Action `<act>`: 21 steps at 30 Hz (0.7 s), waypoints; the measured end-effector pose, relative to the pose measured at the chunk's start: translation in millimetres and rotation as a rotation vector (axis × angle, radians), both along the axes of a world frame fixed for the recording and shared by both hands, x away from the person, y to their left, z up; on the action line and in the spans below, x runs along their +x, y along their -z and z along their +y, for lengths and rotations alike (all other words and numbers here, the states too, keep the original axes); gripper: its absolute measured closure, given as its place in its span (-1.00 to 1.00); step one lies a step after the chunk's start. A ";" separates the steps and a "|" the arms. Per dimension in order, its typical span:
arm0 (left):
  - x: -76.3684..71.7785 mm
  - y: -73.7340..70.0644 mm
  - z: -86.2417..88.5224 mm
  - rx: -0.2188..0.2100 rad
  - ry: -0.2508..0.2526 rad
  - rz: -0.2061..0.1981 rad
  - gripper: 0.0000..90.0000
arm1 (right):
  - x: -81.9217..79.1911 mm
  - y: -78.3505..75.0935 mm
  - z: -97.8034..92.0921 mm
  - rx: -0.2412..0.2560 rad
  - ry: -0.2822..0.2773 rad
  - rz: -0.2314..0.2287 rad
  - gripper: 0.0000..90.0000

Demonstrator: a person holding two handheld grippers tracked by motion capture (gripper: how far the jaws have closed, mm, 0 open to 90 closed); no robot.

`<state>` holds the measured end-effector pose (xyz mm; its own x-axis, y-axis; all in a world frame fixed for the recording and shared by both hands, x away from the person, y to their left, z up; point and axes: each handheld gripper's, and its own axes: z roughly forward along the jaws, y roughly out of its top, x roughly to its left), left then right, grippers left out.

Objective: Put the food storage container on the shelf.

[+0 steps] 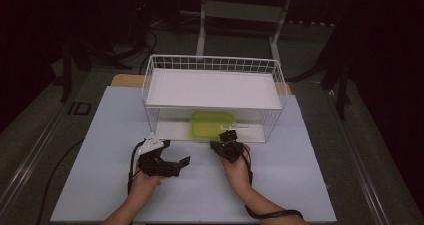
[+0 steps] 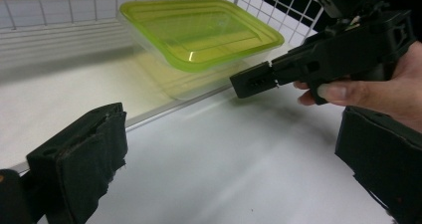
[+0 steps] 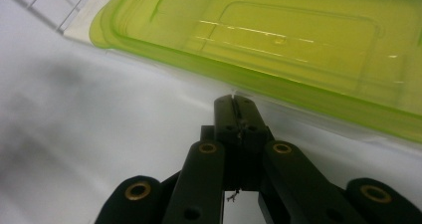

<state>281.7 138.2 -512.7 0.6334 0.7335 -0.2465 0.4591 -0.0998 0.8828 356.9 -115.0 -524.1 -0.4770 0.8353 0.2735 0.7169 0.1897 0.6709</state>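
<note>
Green-lidded container (image 1: pixel 212 124) lies flat under wire rack (image 1: pixel 212 64), long axis left-right across my table. My right gripper (image 1: pixel 228 146) closed, empty, tip near its front edge; left gripper (image 1: pixel 176 166) open, empty.

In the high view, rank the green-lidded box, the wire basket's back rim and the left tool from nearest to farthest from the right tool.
1. Green-lidded box, just ahead of the right tool, on the basket's lower level.
2. Left tool, off to the left on the table.
3. Wire basket's back rim, far side, beyond the white shelf.
</note>
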 end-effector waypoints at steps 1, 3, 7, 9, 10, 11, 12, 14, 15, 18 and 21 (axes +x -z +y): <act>0.0 0.5 0.6 -0.004 -0.006 0.001 -0.98 | 1.6 0.0 0.2 -0.001 0.001 -0.009 1.00; 0.4 1.7 1.3 -0.012 -0.003 0.008 -0.98 | 5.7 -0.1 0.4 0.009 0.011 -0.007 1.00; 1.0 3.5 1.3 -0.009 -0.002 0.013 -0.98 | 12.9 -0.2 1.8 0.009 0.018 -0.005 1.00; 1.0 3.9 0.9 -0.007 0.001 0.013 -0.98 | 16.9 -0.7 2.6 0.004 0.025 -0.008 1.00; 1.0 4.2 0.7 -0.004 -0.001 0.013 -0.98 | 19.1 -0.9 2.7 0.002 0.028 -0.009 1.00; 0.8 4.5 0.5 -0.005 0.000 0.015 -0.98 | 21.3 -1.1 2.6 0.002 0.034 -0.013 1.00; 0.8 4.7 0.4 -0.008 0.003 0.015 -0.98 | 24.0 -0.9 2.0 0.002 0.035 -0.021 1.00; 0.7 5.0 0.5 -0.006 0.003 0.017 -0.98 | 27.5 -1.3 1.7 0.008 0.051 -0.018 1.00; 0.7 5.1 0.6 -0.007 0.004 0.018 -0.98 | 28.7 -1.5 1.4 0.008 0.050 -0.020 1.00; 0.3 5.2 1.0 -0.011 0.004 0.018 -0.98 | 33.7 -1.6 1.3 0.007 0.053 -0.025 1.00; -0.2 5.3 1.0 -0.010 0.003 0.018 -0.98 | 37.8 -1.5 1.9 0.011 0.059 -0.025 1.00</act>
<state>281.5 139.1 -517.9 0.6311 0.7289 -0.2655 0.4746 -0.0920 0.8754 394.7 -113.1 -522.5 -0.4338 0.8592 0.2714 0.7096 0.1401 0.6906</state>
